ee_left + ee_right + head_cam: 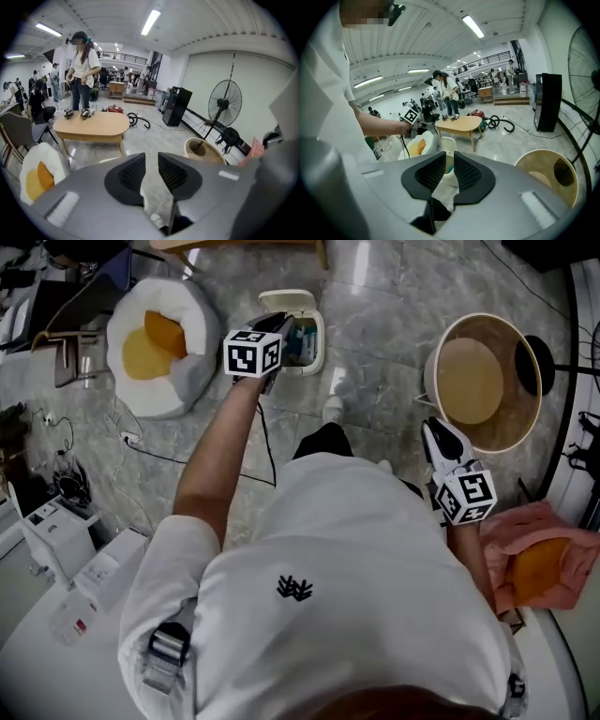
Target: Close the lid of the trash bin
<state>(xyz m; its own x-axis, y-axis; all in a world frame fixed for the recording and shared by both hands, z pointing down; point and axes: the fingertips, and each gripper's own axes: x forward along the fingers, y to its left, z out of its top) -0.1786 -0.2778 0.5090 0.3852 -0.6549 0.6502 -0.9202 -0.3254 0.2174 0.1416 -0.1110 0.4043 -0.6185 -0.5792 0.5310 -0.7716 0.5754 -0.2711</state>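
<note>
The white trash bin stands on the grey floor ahead of the person, its lid tipped up at the far side and blue and dark contents showing inside. My left gripper is stretched out over the bin's left rim, jaws close together with nothing between them. The right gripper hangs low at the person's right side, away from the bin, also shut and empty. In the right gripper view the bin shows beyond the jaws. The left gripper view looks over the bin at the room.
A white beanbag with orange cushions lies left of the bin. A round wooden tub and a fan base stand at the right. A pink cloth lies at the lower right, and a wooden table beyond the bin.
</note>
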